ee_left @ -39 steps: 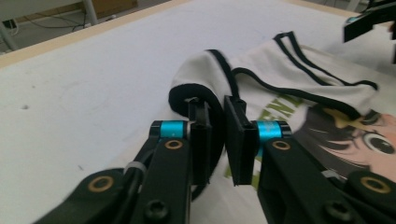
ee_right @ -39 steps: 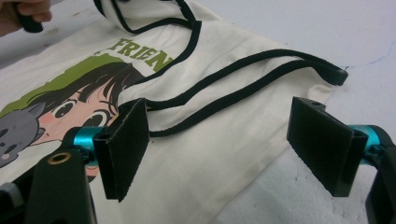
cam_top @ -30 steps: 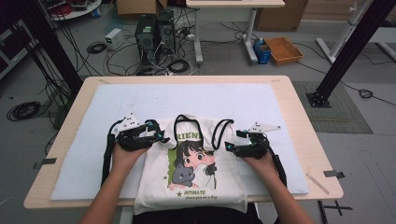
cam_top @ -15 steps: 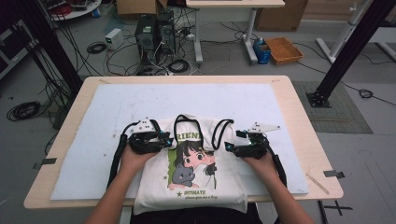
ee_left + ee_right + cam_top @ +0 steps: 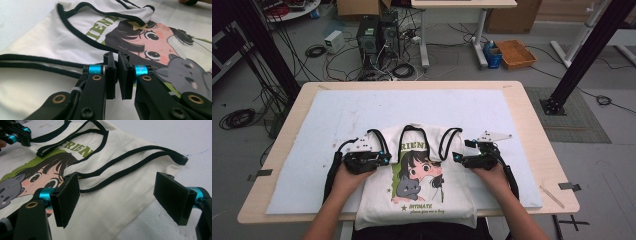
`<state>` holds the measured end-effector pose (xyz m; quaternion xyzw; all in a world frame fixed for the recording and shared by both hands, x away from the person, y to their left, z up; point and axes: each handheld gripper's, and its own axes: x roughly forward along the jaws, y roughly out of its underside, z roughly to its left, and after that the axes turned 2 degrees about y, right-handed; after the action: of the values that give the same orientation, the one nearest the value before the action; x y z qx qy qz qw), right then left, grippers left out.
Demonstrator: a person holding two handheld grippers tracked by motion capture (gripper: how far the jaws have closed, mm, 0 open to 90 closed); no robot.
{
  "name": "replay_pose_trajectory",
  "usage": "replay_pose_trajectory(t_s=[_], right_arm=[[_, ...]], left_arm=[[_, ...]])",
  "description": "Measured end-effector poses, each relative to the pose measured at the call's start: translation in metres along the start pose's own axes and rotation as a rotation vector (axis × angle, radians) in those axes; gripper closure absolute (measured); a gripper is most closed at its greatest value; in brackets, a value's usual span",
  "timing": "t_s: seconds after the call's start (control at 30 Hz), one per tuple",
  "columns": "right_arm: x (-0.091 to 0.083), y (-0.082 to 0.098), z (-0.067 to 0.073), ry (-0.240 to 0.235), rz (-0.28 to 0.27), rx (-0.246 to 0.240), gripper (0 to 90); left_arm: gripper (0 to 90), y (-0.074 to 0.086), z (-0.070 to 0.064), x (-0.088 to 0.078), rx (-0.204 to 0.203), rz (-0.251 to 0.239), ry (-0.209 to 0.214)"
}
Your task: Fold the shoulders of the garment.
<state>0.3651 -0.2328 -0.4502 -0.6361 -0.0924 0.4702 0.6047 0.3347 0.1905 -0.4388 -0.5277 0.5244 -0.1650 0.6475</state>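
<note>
Workshop floor fills the upper part of the high view: computer tower [image 5: 373, 33] top centre with cables around it, cardboard tray [image 5: 515, 53] upper right, black frame legs at both upper corners. Wooden table [image 5: 532, 115] across the middle, white mat [image 5: 337, 115] covering most of it.

White sleeveless shirt [image 5: 417, 185] with black trim and a cartoon girl-and-cat print lies flat at lower centre of the mat, hem hanging off the near table edge, neck and armholes toward the far side.

Left gripper [image 5: 384, 159], left of centre, sits at the shirt's left armhole. Its jaws have just been closing and now stand pressed together. In the left gripper view the pads [image 5: 111, 75] meet with a thin slit; black trim [image 5: 37, 65] runs right up behind them, so fabric is probably pinched, though I cannot tell for sure. Compared with a second ago, this gripper has slid inward onto the shirt.

Right gripper [image 5: 458, 158], right of centre, has its jaws spread wide over the right armhole strap [image 5: 130, 167], not touching cloth.

Judgement: left side grabbed, right side needs closing next, likely for a fold or lift. Nothing on the mat blocks either hand; trailing gripper cables stay outside the shirt.
</note>
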Motion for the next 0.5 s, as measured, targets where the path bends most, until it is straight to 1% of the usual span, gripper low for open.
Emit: replay_pose_trajectory(t_s=[0.07, 0.13, 0.23, 0.3, 0.33, 0.37, 0.4, 0.43, 0.47, 0.5], right_arm=[[0.0, 0.0, 0.0, -0.003, 0.004, 0.008, 21.4], [0.0, 0.0, -0.001, -0.001, 0.004, 0.001, 21.4], [0.0, 0.0, -0.001, -0.002, 0.008, 0.003, 21.4], [0.0, 0.0, -0.001, -0.001, 0.006, 0.004, 21.4], [0.0, 0.0, -0.001, 0.0, 0.005, 0.003, 21.4], [0.0, 0.0, 0.0, 0.002, 0.004, 0.002, 21.4], [0.0, 0.0, 0.0, 0.005, 0.002, 0.001, 21.4], [-0.001, -0.001, 0.001, 0.006, -0.002, -0.013, 21.6], [-0.001, -0.002, 0.003, -0.004, -0.001, -0.033, 21.8], [-0.001, -0.003, 0.006, -0.023, -0.003, -0.045, 23.1]], left_arm=[[84.6, 0.005, -0.003, -0.004, -0.008, 0.004, 0.003], [84.6, 0.01, -0.004, -0.005, -0.014, 0.019, 0.004], [84.0, 0.015, -0.002, -0.003, -0.032, 0.05, -0.016], [82.2, 0.014, -0.003, -0.001, -0.025, 0.064, -0.028], [79.0, 0.013, -0.003, -0.001, -0.025, 0.069, -0.034], [71.4, 0.013, -0.003, 0.0, -0.031, 0.065, -0.047], [62.0, 0.012, -0.001, -0.001, -0.054, 0.047, -0.046], [57.1, 0.011, 0.0, -0.002, -0.068, 0.016, -0.045], [52.0, 0.01, 0.001, -0.004, -0.076, -0.017, -0.06], [46.0, 0.009, 0.002, -0.007, -0.079, -0.038, -0.079]])
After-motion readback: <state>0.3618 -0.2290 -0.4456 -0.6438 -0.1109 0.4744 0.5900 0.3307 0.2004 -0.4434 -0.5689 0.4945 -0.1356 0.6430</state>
